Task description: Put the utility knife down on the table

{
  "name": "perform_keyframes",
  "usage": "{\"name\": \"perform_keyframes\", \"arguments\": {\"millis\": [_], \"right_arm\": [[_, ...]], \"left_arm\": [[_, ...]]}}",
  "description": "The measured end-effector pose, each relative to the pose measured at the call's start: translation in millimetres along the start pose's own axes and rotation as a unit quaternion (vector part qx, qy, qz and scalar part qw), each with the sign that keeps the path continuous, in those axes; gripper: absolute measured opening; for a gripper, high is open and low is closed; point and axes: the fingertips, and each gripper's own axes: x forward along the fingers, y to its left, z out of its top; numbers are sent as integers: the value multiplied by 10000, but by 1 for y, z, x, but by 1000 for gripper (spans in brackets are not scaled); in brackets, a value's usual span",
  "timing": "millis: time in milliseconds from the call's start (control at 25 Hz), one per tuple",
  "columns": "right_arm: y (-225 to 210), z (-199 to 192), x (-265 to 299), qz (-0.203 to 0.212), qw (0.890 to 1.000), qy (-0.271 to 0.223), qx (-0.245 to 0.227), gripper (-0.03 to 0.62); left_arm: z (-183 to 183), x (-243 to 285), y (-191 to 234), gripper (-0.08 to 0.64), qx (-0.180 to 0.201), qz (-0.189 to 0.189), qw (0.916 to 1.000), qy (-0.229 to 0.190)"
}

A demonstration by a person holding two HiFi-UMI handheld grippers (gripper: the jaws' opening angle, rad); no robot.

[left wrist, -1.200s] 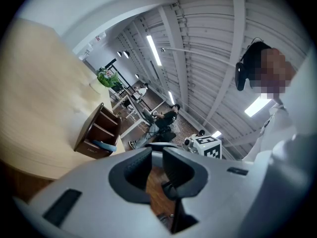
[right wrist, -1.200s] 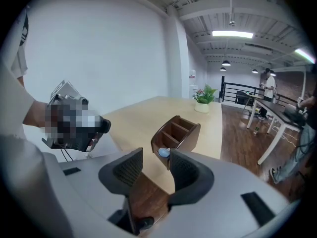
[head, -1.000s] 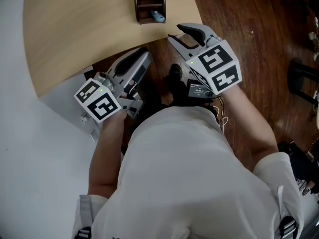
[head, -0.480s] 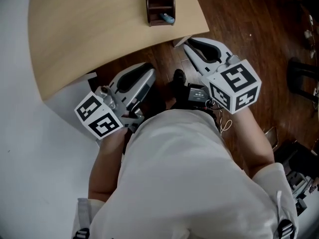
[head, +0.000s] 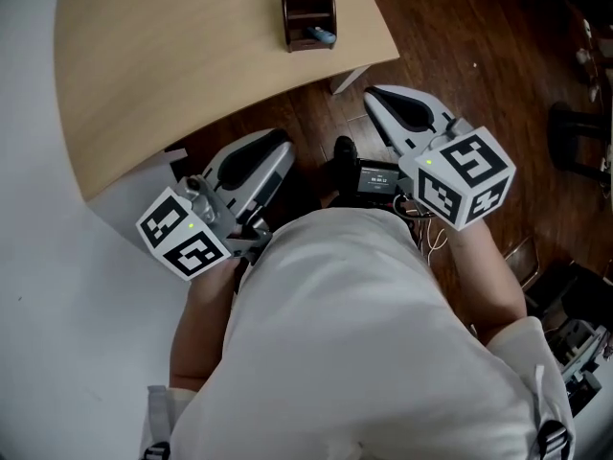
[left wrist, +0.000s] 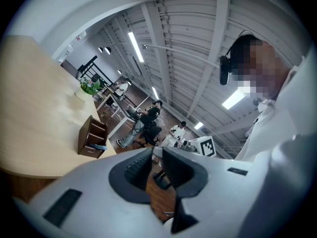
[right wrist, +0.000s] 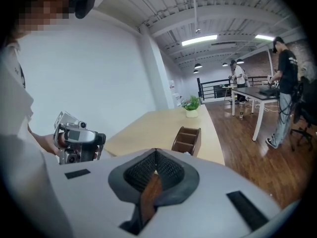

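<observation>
Table (head: 172, 75): light wood top, curved near edge, mostly bare. Sits on dark plank floor (head: 460, 56), which runs on to right and under near edge. White wall along table's left side.

On table: brown organizer (head: 307, 8), upright, open shelves, near right edge. Blue item (head: 323, 35) in its lowest slot, partly poking out; too small to identify. Potted plant (right wrist: 191, 105) in pale pot at far end, well apart from organizer. Pale table leg (head: 347, 80) under right corner.
</observation>
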Motion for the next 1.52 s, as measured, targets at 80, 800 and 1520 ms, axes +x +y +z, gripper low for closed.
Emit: {"name": "perform_keyframes", "arguments": {"millis": [80, 800, 1520], "right_arm": [[1, 1, -3, -3, 9999, -81, 58, 2], [12, 13, -34, -151, 9990, -413, -23, 2], [10, 7, -26, -172, 9991, -383, 41, 2]], "left_arm": [[0, -2, -1, 64, 55, -35, 10000, -1], [-9, -5, -5, 64, 172, -237, 9996, 0], [-18, -4, 5, 64, 74, -282, 9996, 63]]}}
